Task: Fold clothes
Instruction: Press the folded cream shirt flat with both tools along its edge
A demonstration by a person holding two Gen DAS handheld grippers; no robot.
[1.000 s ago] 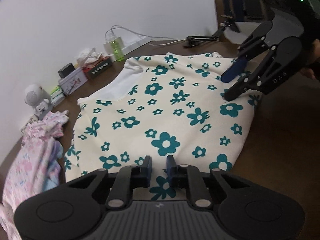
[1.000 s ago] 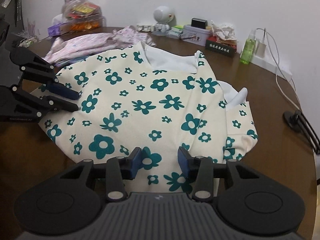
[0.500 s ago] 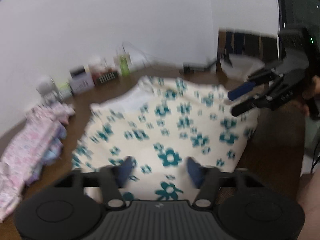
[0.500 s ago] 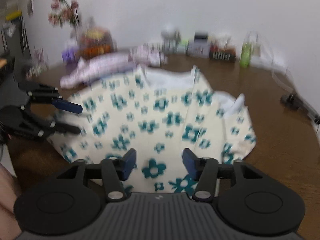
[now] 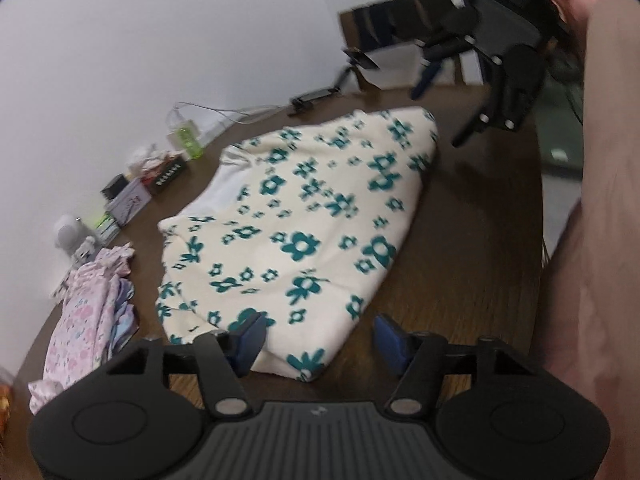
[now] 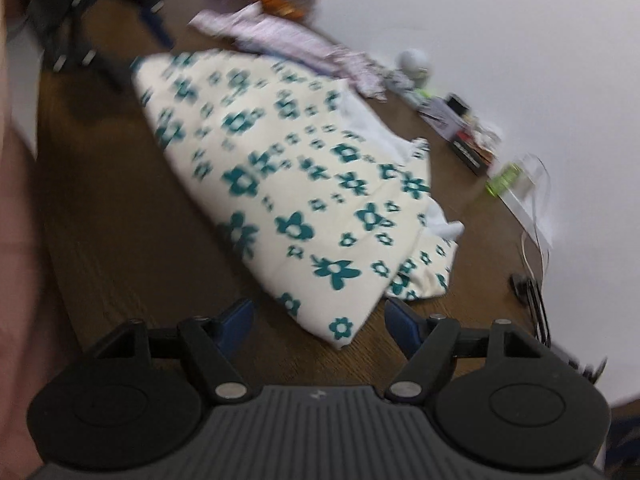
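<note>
Bench [image 5: 460, 240]: a dark brown wooden top is carrying everything here, running back to a plain white wall.

Floral garment [image 5: 304, 216]: a cream top printed with teal flowers is lying folded on the middle of the bench, with white fabric showing at its far edge. Its near corner is resting on the wood just ahead of both grippers. In the right wrist view [image 6: 288, 184] it is stretching away from the lens, blurred.

Pink garments [image 5: 92, 308]: a pile of pale pink printed clothes is sitting at the bench's left edge, just beside the floral garment and apart from it.

Left gripper [image 5: 320, 338]: its blue-padded fingers are standing apart and closing (nothing is being pinched). The left pad is overlapping the garment's near hem in the picture, but whether it is touching the cloth cannot be told; the right pad is hanging over bare wood.

Right gripper [image 6: 320, 324]: its fingers are spread wide and opening, gripping nothing, with the garment's near corner lying between and ahead of them. In the left wrist view [image 5: 440, 108] it is hovering above the garment's far right corner, clear of the cloth.

Clutter by the wall: a green bottle [image 5: 188, 142], small boxes [image 5: 132, 200] and a white round figure [image 5: 70, 234] are lining the back edge.
</note>
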